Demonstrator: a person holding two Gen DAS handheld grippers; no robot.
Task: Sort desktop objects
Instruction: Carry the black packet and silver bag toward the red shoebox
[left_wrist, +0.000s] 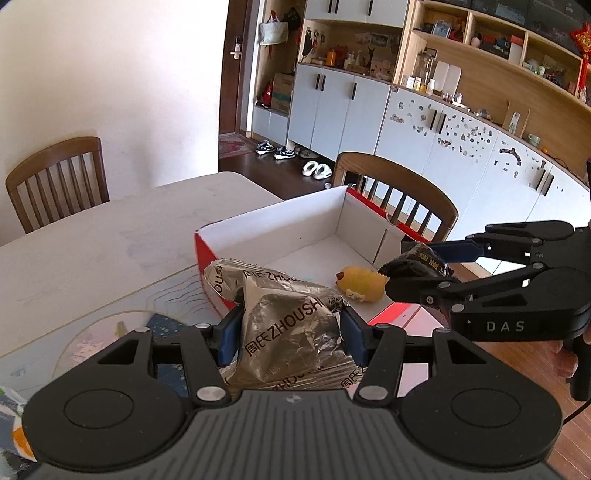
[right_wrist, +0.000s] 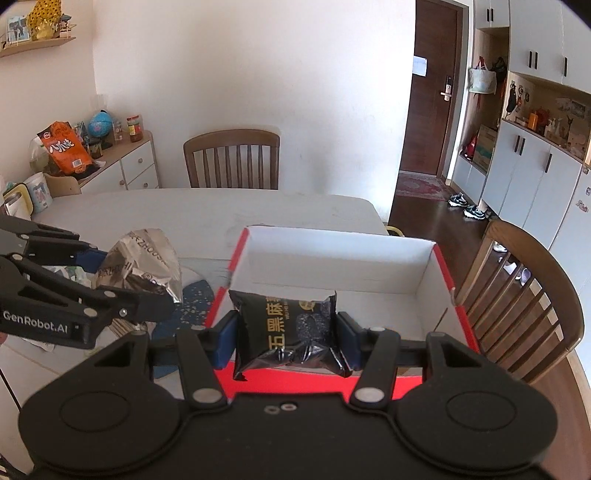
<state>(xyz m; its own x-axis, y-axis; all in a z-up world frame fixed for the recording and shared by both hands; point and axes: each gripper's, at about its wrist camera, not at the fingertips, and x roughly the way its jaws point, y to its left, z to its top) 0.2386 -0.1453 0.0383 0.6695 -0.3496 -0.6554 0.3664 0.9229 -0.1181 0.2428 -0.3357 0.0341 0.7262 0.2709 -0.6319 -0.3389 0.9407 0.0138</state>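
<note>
Lower centre of each wrist view: the left gripper (left_wrist: 288, 334) grips a silver foil packet (left_wrist: 284, 325); the right gripper (right_wrist: 287, 338) grips a black snack packet (right_wrist: 291, 328). Both packets hang near the front edge of the red box (right_wrist: 439, 258) on the bench (left_wrist: 92, 240). Farther in, a yellow toy (left_wrist: 360, 282) already lies inside the box, so sorting appears partly done, with both packets yet to be dropped in.

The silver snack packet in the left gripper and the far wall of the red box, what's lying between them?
A yellow duck toy lies on the box floor beyond the silver packet, seen in the left wrist view; otherwise that floor is bare.
</note>
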